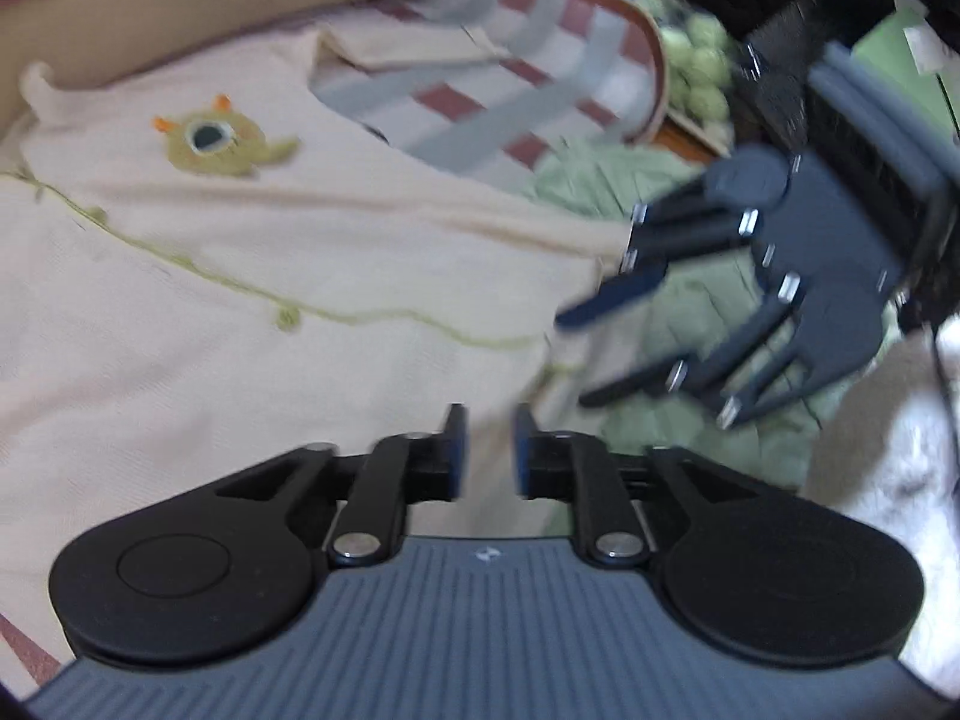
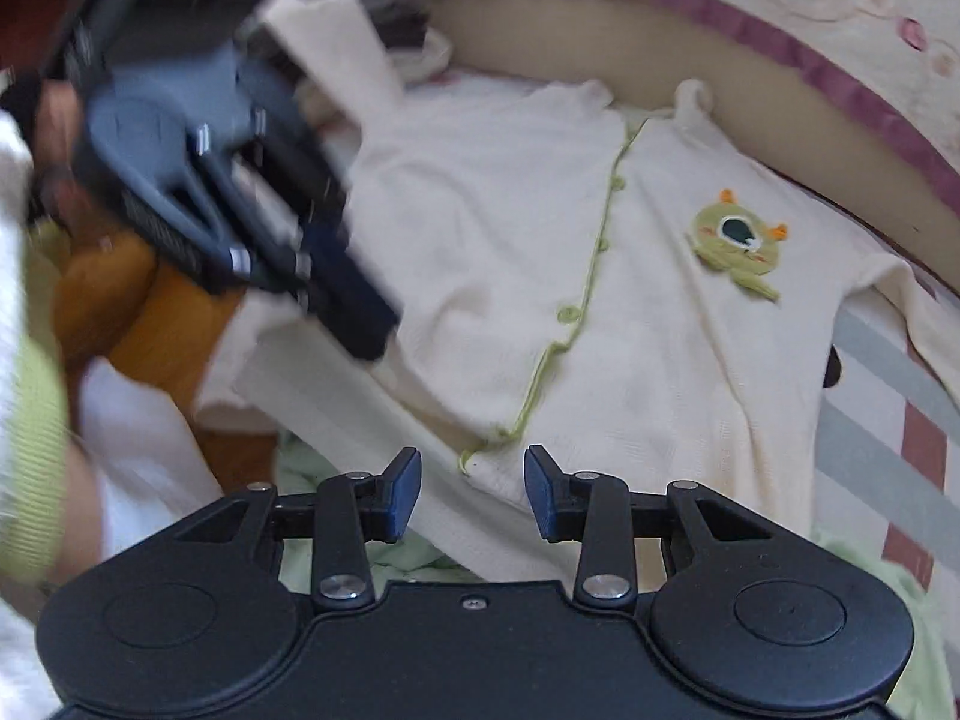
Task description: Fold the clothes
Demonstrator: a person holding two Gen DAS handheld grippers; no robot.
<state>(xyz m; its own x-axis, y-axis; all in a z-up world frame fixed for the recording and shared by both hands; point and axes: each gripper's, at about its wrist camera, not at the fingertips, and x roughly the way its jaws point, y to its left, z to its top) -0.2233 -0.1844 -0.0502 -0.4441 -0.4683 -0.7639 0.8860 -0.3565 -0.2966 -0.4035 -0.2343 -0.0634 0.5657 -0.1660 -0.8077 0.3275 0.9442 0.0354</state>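
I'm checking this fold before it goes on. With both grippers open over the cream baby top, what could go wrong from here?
1. The cream top lies on rumpled bedding; the green cloth beside its hem could get pinched along with it.
2. The left hand-held gripper and right hand-held gripper sit close together over the same edge and might collide.
3. Nothing pins the top now, so the folded sleeve may slip open.

Left gripper (image 1: 489,450): black linkage arms with silver pivot screws, blue finger pads (image 1: 457,450), ribbed grey-blue body. Right gripper (image 2: 472,492): same black linkages, blue pads (image 2: 403,495), plain black body with one centre screw.
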